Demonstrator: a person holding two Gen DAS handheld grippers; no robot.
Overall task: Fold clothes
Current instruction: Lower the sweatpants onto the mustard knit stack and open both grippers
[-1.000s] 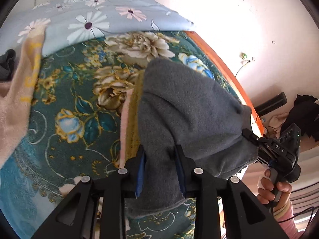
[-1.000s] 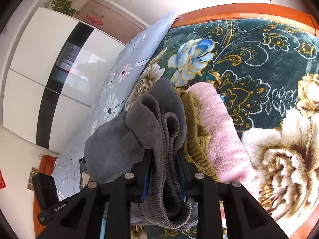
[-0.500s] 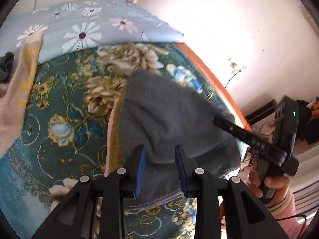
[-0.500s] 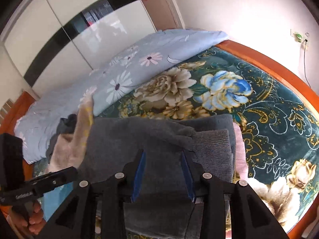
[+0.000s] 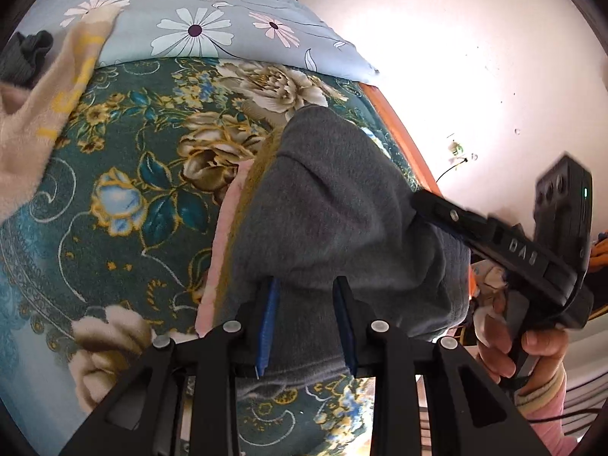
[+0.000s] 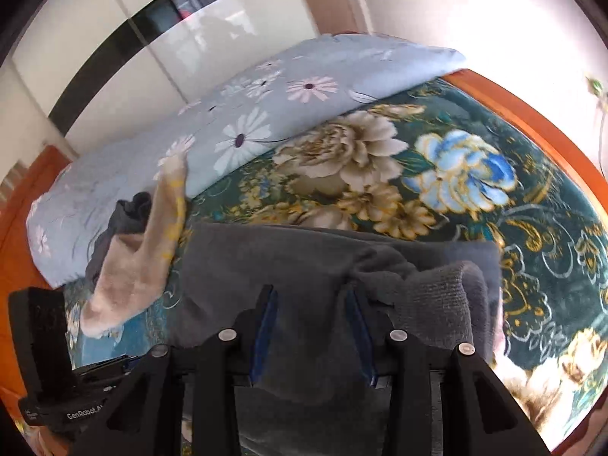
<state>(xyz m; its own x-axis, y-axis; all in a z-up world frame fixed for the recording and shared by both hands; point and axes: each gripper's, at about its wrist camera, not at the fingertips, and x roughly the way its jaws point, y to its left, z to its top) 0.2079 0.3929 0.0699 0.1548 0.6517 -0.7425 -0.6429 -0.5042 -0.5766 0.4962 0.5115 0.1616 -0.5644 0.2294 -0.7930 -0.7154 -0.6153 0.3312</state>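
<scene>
A folded grey garment point(image 5: 334, 205) lies on top of a stack with an olive knit point(image 5: 254, 174) and a pink piece point(image 5: 224, 224) under it, on the floral bedspread point(image 5: 125, 174). My left gripper point(image 5: 306, 296) stands open with the grey garment's near edge between its jaws. My right gripper point(image 6: 309, 304) is open too, its blue pads either side of the grey garment point(image 6: 288, 262). The right gripper also shows in the left wrist view point(image 5: 429, 205), touching the garment's right end.
A cream towel point(image 5: 41, 114) and a dark garment point(image 5: 22, 53) lie at the far left, next to a light blue daisy quilt point(image 5: 197, 26). The orange bed frame point(image 5: 399, 140) runs along the white wall. A wardrobe point(image 6: 159, 45) stands behind.
Both grippers have let go of the grey garment and opened. The garment has come down flat onto the stack. The right gripper swung round from a side-on view of the stack.
</scene>
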